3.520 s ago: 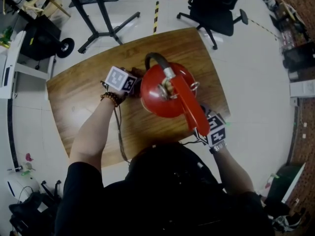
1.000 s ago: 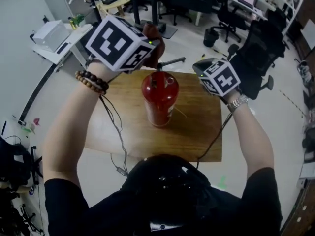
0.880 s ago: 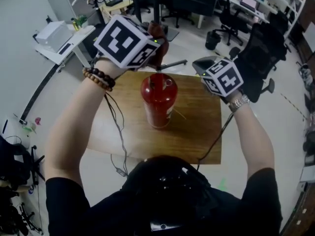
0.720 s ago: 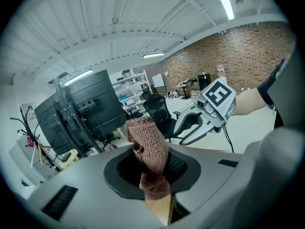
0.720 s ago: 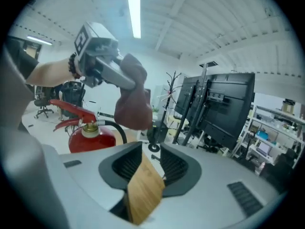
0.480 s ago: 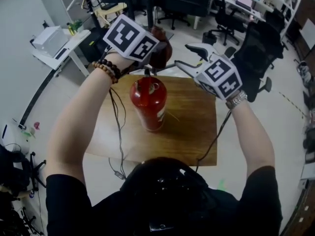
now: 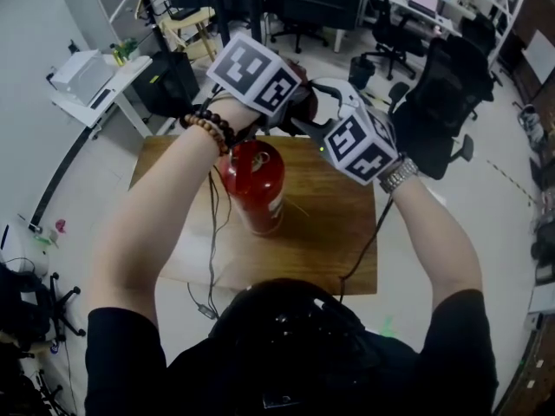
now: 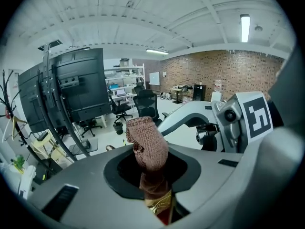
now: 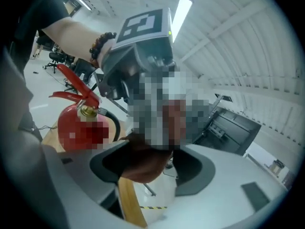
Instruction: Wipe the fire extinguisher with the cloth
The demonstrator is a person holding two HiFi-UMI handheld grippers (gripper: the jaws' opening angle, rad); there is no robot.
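1 fire extinguisher (image 7: 253, 189) was stood upright left of centre on 1 wooden table (image 7: 338, 250), with bare wood left open toward the right edge. 1 cloth (image 8: 147, 142) was pinched by the left gripper (image 8: 151, 180) at upper centre. The right gripper (image 9: 145, 182), jaws spread, had been brought up to the cloth; 0.5 s before, the 2 grippers were apart.

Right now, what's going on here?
A person holds both grippers raised over the red fire extinguisher, which stands upright on the wooden table. The left gripper is shut on the reddish-brown cloth, whose end sticks up out of it. The right gripper faces it closely, at the cloth; whether it grips is unclear. The cloth is off the extinguisher.
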